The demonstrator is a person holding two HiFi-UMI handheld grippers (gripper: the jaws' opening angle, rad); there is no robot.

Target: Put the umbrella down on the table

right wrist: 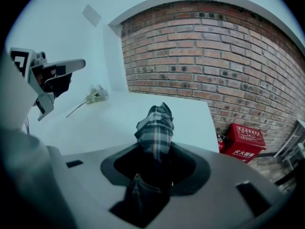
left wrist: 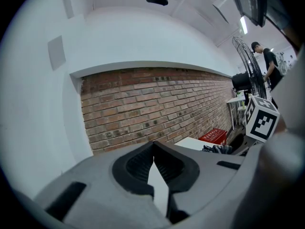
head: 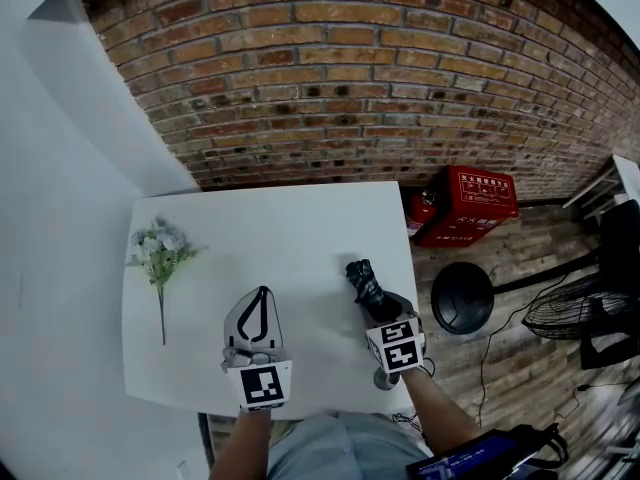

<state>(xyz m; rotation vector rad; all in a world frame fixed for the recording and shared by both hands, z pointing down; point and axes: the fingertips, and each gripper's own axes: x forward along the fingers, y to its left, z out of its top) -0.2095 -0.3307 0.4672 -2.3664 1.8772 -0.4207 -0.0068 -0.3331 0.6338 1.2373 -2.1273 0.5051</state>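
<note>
- bench (head: 300, 228): white, rectangular, its far edge set against a brick wall (head: 380, 68)
- umbrella (head: 364, 283): folded, dark plaid cloth, over the right part of the bench, near the right edge and closer to the front edge than the far one; it slants with its free end toward the far edge; cannot tell whether that end touches the bench
- right gripper (head: 374, 304): jaws closed on the umbrella, which fills the gap between them and sticks out ahead of the tips; angled downward, marker cube toward the front edge
- left gripper (head: 262, 293): jaws closed, tips meeting, nothing between them; over the middle of the bench toward the front edge, well apart from the umbrella, pointing at the far edge
- spray of pale flowers (head: 160, 253): lying flat near the left edge, blooms toward the far left corner, thin stem running toward the front edge
- red box (head: 470, 206): on the floor past the far right corner, against the brick wall
- fire extinguisher (head: 422, 211): red, between the red box and the bench's right edge
- black round object (head: 462, 298): on the floor, just off the right edge
- fan (head: 575, 313): black wire cage, on the floor further right
</note>
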